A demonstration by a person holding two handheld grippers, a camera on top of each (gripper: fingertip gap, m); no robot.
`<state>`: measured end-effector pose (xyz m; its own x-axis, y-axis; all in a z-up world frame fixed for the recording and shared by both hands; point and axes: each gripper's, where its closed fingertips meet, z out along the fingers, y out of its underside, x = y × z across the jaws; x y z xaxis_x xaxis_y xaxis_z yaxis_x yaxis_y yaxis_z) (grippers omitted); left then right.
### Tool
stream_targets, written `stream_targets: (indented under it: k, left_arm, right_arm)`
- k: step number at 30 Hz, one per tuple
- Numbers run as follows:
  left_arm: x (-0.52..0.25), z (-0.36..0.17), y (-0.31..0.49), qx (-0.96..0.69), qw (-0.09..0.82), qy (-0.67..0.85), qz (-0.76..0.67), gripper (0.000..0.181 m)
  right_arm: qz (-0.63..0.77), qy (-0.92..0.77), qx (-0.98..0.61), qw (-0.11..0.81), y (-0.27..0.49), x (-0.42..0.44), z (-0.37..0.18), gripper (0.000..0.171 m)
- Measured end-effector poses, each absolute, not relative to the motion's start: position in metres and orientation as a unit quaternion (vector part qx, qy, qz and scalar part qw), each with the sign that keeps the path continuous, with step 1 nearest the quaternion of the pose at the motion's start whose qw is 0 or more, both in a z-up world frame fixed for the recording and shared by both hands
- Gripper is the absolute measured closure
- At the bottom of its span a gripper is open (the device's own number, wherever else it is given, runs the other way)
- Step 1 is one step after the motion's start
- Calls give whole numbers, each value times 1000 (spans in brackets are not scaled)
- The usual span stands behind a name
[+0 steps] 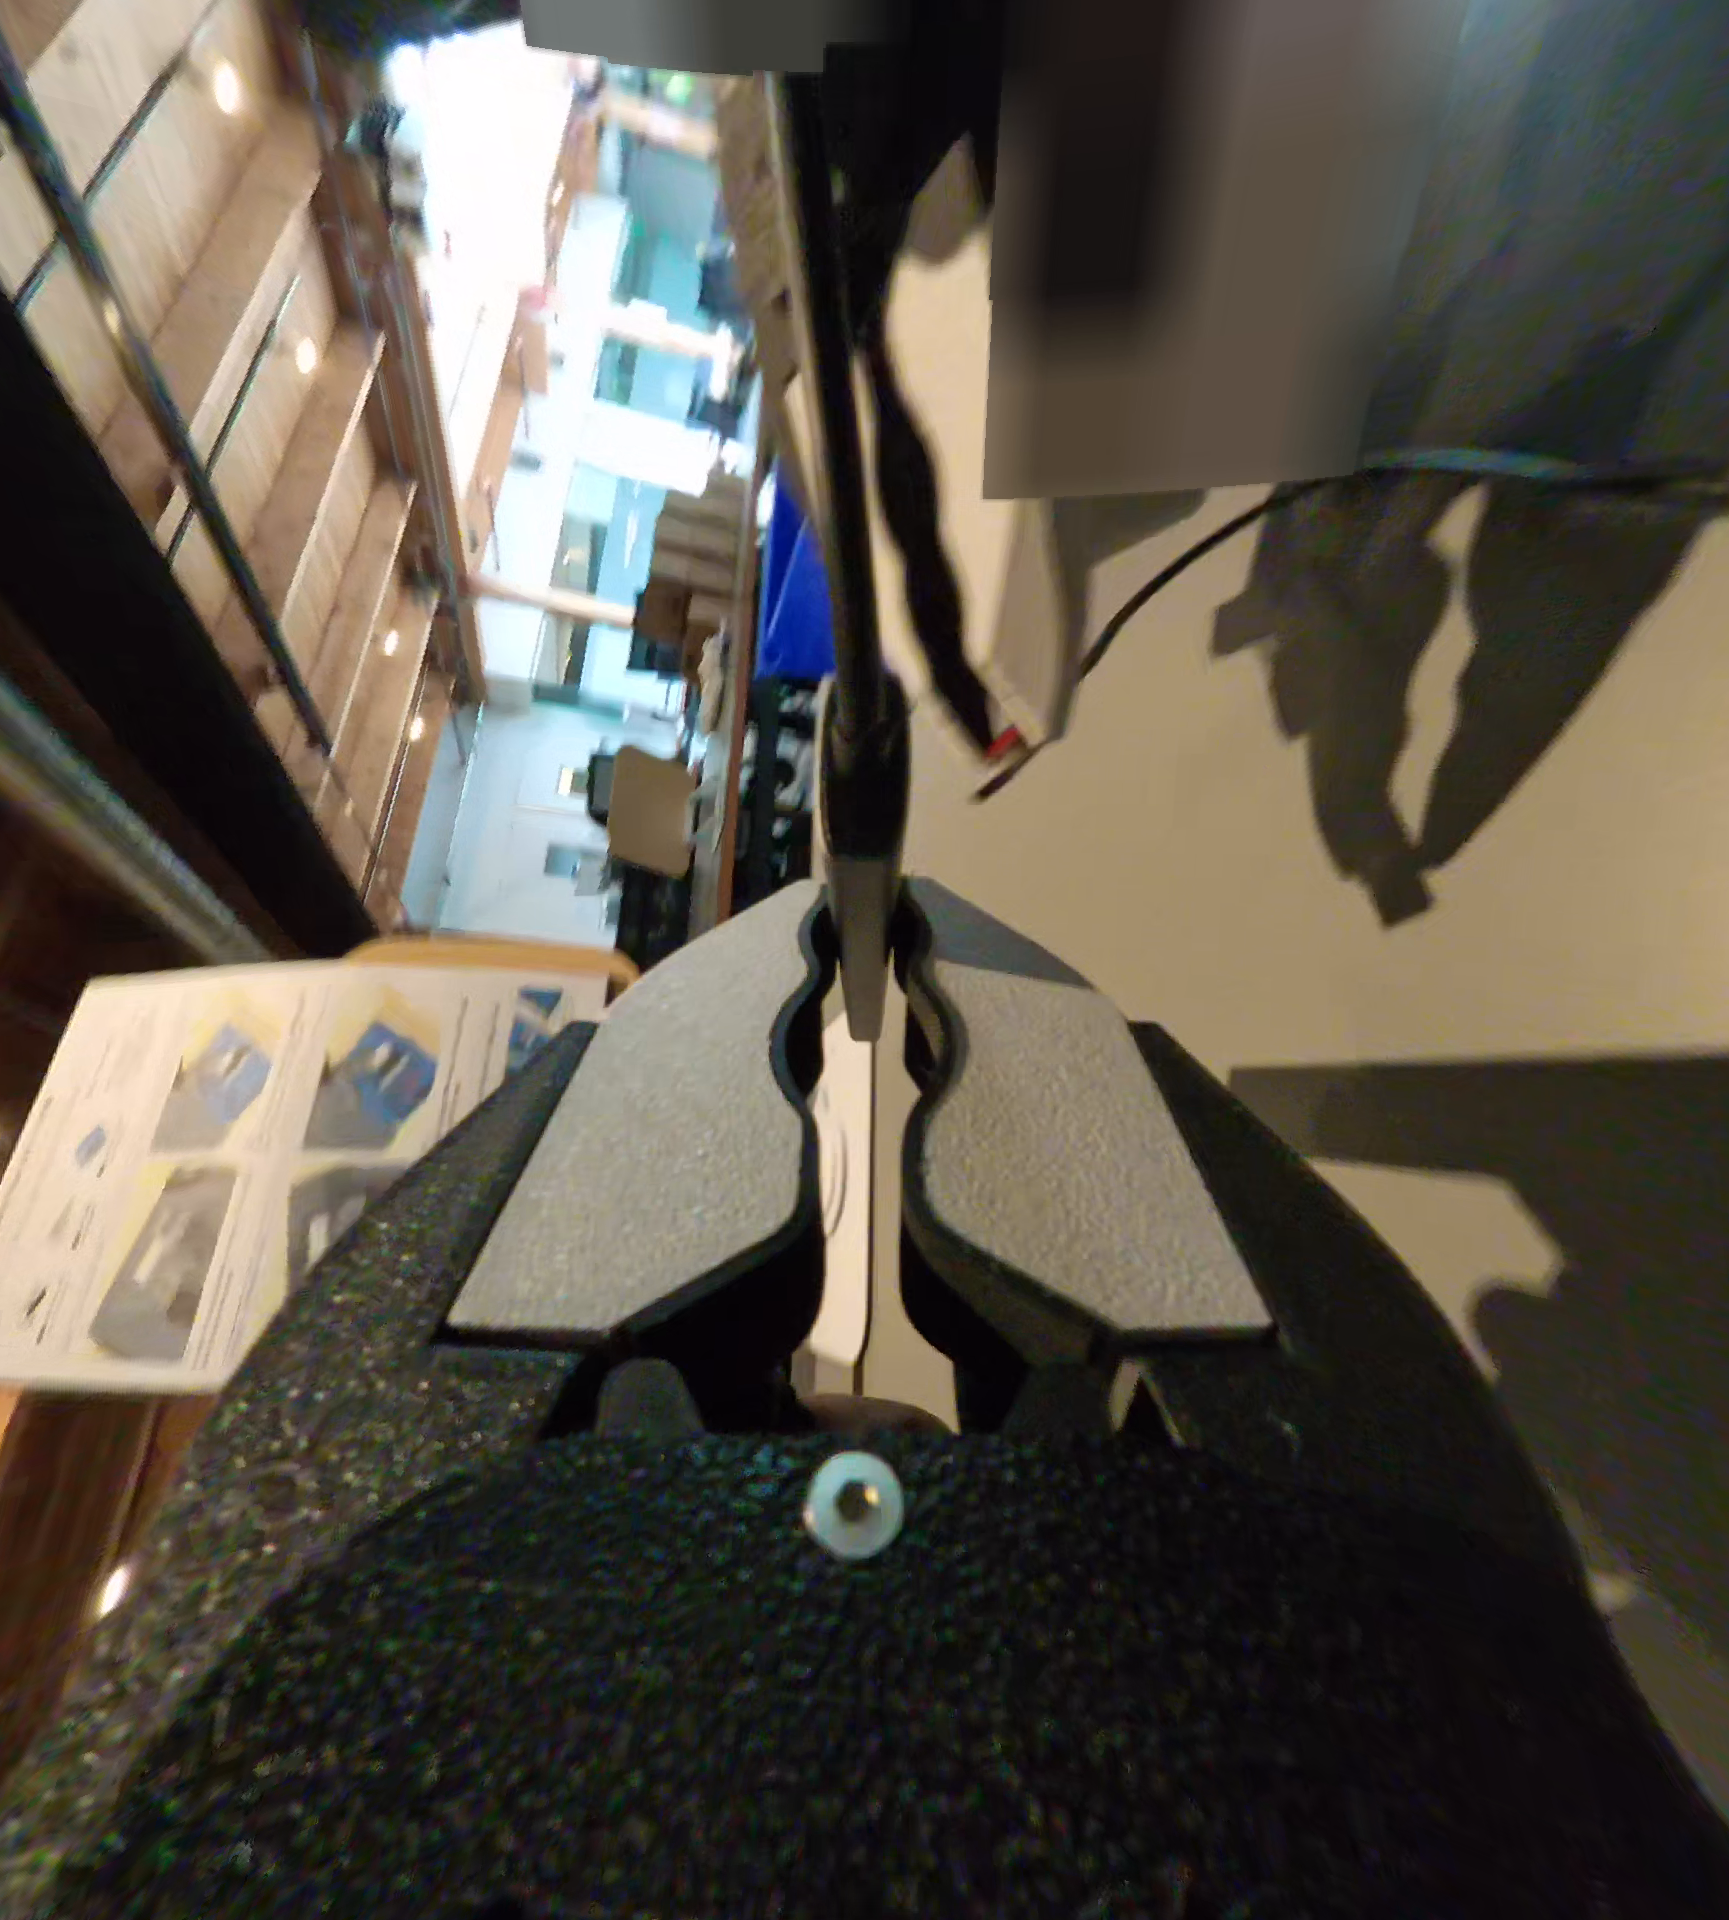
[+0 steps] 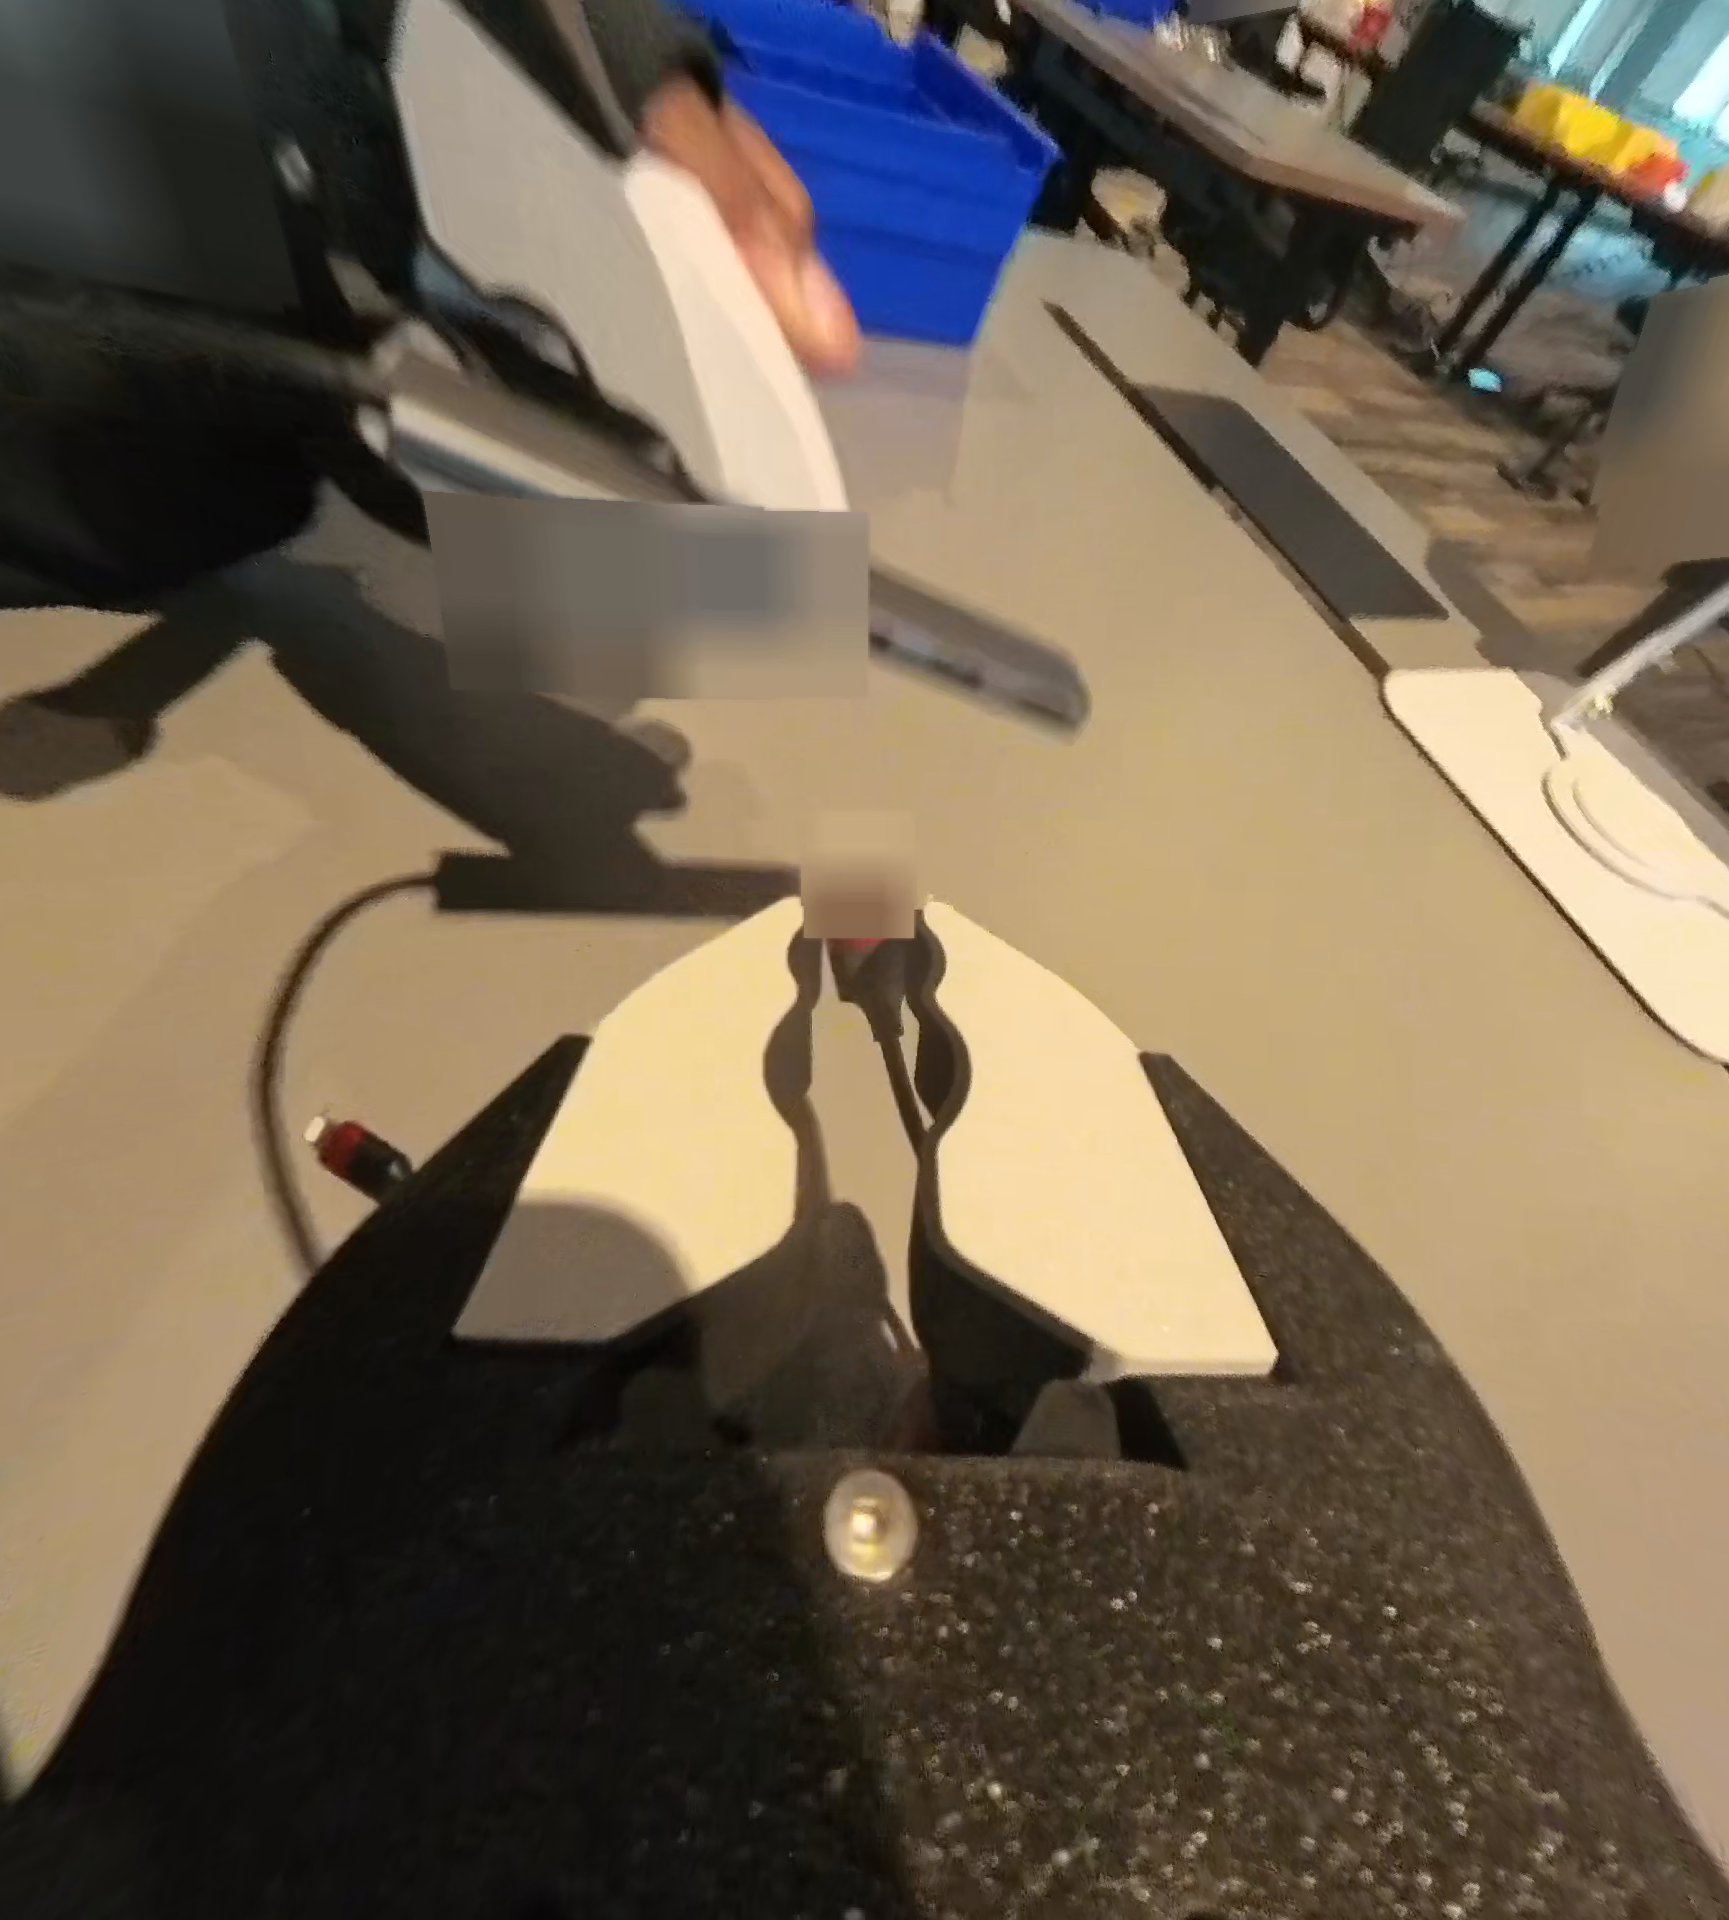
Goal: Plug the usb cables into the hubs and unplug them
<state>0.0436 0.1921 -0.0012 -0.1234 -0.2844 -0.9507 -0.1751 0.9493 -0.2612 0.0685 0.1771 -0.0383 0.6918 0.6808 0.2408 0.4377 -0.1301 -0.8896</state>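
My right gripper [image 2: 865, 940] is shut on a red and black usb plug [image 2: 862, 975]; its cable runs back between the fingers. A flat black hub [image 2: 527, 883] lies on the grey table [image 2: 1203, 935] just beyond the fingertips, with a black cable [image 2: 268, 1049] curving left. A second red plug [image 2: 349, 1140] lies at the left. My left gripper [image 1: 862, 925] is shut on the cable end of a thin grey hub [image 1: 860, 956], seen edge-on, with its black cable [image 1: 829, 436] leading away. The grey hub also shows in the right wrist view [image 2: 974, 655], raised above the table.
A person's hand [image 2: 746, 239] holds the other gripper's white handle. Blue bins [image 2: 901, 177] stand behind it. A black mat [image 2: 1286, 499] and a white stand base [image 2: 1566, 862] lie on the right. A printed sheet [image 1: 216, 1143] is on the left. Another red-tipped cable [image 1: 995, 753] hangs nearby. Left tips to right tips: about 5 cm.
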Motion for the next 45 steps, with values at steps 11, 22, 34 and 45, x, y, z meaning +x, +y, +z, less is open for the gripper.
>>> stream_targets:
  k: [11, 22, 34, 45]
  left_arm:
    - [26, -28, 263, -258, 597, 759, 26, 171]
    - [28, -16, 256, -237, 622, 746, 18, 171]
    - [22, 51, 227, -165, 754, 636, -9, 172]
    - [54, 34, 159, -34, 760, 648, 35, 171]
  right_arm:
    - [60, -341, -871, 350, 177, 108, -120, 156]
    - [75, -355, -864, 349, 173, 108, -119, 141]
    - [281, -206, -799, 490, 176, 130, -28, 133]
    - [565, -81, -688, 448, 176, 86, 6, 138]
